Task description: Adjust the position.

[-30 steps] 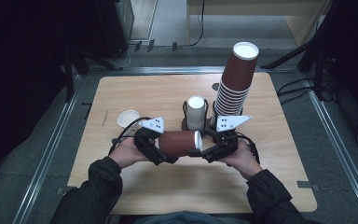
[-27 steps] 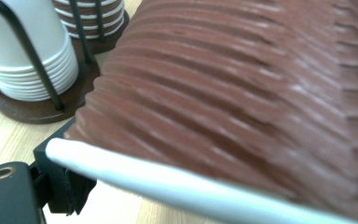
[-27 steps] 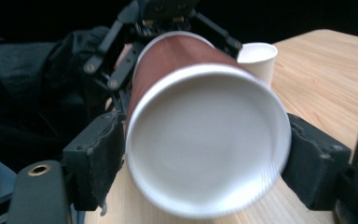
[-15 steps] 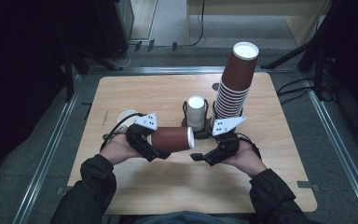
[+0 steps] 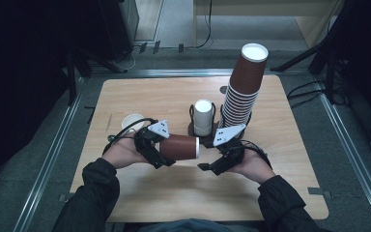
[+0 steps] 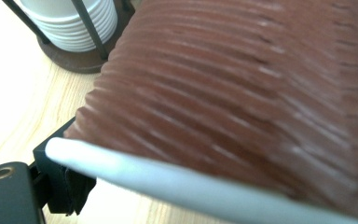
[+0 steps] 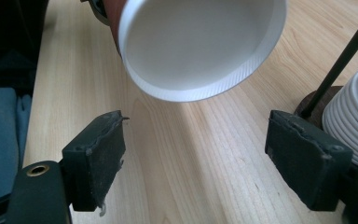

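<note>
We see the left gripper [image 5: 166,150] clamped on a ribbed brown paper cup with a white rim [image 5: 179,147], held on its side with the open mouth toward three o'clock. The right gripper [image 5: 207,166] has its jaws wide apart with nothing between them, just beside the cup's mouth at about four o'clock from it. At twelve o'clock from the cup a stack of white lids in a dark wire holder [image 5: 203,117] stands on the light wooden table [image 5: 290,145]. A tall leaning stack of brown paper cups [image 5: 244,87] rises at one o'clock. A single white lid [image 5: 131,122] lies at ten o'clock.
</note>
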{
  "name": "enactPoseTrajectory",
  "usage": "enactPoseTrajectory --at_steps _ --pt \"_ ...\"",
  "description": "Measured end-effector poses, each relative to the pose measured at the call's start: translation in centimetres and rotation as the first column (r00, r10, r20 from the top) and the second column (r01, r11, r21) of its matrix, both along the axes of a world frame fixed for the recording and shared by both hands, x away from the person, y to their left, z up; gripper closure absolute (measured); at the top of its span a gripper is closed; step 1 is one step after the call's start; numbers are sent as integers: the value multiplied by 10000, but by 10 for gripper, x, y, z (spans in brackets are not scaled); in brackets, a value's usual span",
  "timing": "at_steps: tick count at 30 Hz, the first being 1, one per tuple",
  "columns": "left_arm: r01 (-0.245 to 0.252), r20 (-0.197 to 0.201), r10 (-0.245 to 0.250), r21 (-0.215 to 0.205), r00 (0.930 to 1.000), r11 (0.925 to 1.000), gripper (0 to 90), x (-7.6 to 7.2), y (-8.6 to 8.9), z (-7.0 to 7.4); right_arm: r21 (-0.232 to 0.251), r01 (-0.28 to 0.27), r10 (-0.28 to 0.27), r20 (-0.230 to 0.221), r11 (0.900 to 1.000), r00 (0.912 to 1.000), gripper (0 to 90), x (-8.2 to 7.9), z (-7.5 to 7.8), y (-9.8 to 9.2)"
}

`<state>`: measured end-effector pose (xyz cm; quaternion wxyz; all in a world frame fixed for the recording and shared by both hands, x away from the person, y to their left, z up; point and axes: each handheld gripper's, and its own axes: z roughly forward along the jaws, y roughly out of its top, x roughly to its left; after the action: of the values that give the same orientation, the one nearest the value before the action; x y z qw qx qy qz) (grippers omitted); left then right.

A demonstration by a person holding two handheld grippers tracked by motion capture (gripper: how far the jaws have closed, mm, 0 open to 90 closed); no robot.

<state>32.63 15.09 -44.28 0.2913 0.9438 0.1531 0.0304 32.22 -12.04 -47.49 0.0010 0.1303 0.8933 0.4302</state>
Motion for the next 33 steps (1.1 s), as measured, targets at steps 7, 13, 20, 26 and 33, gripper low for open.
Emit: enactPoseTrajectory --at_steps 7,13,20,26,33 --pt "104 -21 -102 699 9999 9975 66 1 -9 -6 -378 -101 108 177 9992 9998 199 -1 -3 3" --pt "269 -265 -241 1124 9994 9933 65 0 -19 -14 -400 -228 237 221 9989 9995 198 -2 -3 6" --pt "540 -423 -489 1303 9979 9900 65 -2 -28 -20 -271 -491 502 412 9984 9979 178 -5 0 12" --pt "644 -528 -578 1323 9969 9891 64 -3 -33 -20 -456 -739 768 660 9962 9949 175 -6 -2 21" --pt "745 -608 -663 1444 9959 9867 64 -4 -37 -21 -722 -921 971 697 9931 9928 174 -6 -5 31"
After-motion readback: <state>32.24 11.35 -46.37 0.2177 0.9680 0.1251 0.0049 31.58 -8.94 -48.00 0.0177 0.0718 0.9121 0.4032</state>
